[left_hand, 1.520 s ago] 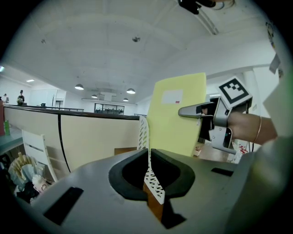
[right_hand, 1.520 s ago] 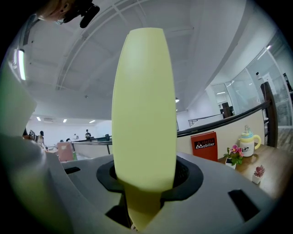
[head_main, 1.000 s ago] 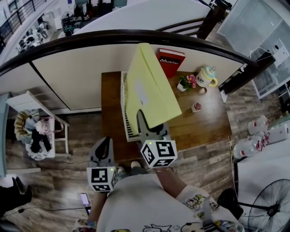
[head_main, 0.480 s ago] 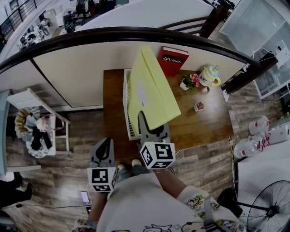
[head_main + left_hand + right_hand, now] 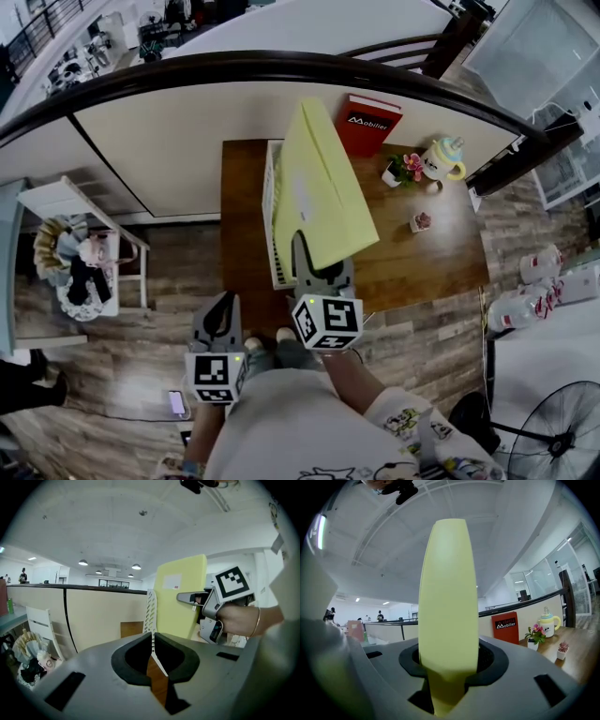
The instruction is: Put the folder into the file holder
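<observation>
My right gripper [image 5: 314,267] is shut on the near edge of a pale yellow folder [image 5: 319,187], which stands tilted over the wooden table. In the right gripper view the folder [image 5: 447,606] rises upright between the jaws and fills the middle. A white slatted file holder [image 5: 273,225] stands on the table just left of and under the folder; it also shows as a white file holder [image 5: 150,609] in the left gripper view, beside the folder [image 5: 180,597]. My left gripper [image 5: 217,323] hangs off the table's near edge, shut with nothing in it.
On the wooden table [image 5: 422,262] stand a red box [image 5: 370,124], a small flower pot [image 5: 401,171], a lidded cup [image 5: 441,159] and a tiny potted plant [image 5: 422,221]. A curved dark rail [image 5: 187,73] and a cream partition run behind the table. A white rack [image 5: 84,248] stands at left.
The folder and right gripper have shifted slightly right and forward over the file holder. The left gripper has dropped a little lower in the head view.
</observation>
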Demonstrator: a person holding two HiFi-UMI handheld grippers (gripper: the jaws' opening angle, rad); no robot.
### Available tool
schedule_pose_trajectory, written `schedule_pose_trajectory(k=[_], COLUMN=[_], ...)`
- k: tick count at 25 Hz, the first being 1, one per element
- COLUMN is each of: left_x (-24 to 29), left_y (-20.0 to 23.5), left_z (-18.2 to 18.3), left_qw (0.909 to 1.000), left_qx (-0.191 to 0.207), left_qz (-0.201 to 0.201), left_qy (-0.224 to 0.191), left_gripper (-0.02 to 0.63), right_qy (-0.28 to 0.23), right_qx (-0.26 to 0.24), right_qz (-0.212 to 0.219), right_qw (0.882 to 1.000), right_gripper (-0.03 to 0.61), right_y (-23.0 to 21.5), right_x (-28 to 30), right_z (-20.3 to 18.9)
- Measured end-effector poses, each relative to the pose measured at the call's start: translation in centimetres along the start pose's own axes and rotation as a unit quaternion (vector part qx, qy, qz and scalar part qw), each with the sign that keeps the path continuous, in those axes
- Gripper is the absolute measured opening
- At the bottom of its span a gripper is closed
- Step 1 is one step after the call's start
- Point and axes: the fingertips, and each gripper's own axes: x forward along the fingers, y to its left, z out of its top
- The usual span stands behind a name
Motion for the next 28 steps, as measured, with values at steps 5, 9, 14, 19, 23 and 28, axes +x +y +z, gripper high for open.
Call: schedule_pose_trajectory(k=[5, 9, 14, 19, 23, 28], left_x=[-0.1, 0.0, -0.1, 0.1, 0.2, 0.7], left_y=[0.3, 0.3, 0.2, 0.3, 0.4, 0.3], left_z=[-0.7, -0.9, -1.4, -1.8, -2.3, -2.5], left_qw=[1.0000, 0.9999, 0.9998, 0.9997, 0.9996, 0.9995], left_qx=[-0.002, -0.004, -0.006, -0.007, -0.011, -0.012], left_qz=[0.003, 0.003, 0.001, 0.002, 0.002, -0.002], left_qy=[0.009, 0.011, 0.017, 0.023, 0.027, 0.030], left_gripper=[0.018, 0.018, 0.018, 0.018, 0.018, 0.018], right_qy=[0.009, 0.018, 0.032, 0.047, 0.062, 0.076], right_qx=[0.002, 0.001, -0.004, -0.012, -0.021, -0.027], right_qz=[-0.005, -0.005, -0.004, -0.002, 0.000, 0.004], right_qw=[1.000, 1.000, 0.999, 0.999, 0.998, 0.997], right_gripper=[0.161, 0.161, 0.161, 0.161, 0.161, 0.161], right_y=[-0.2, -0.3, -0.3, -0.1, -0.1, 0.0], right_x=[0.3, 0.4, 0.5, 0.7, 0.7, 1.0], right_z=[-1.3, -2.6, -4.0, -5.3, -6.6, -7.9])
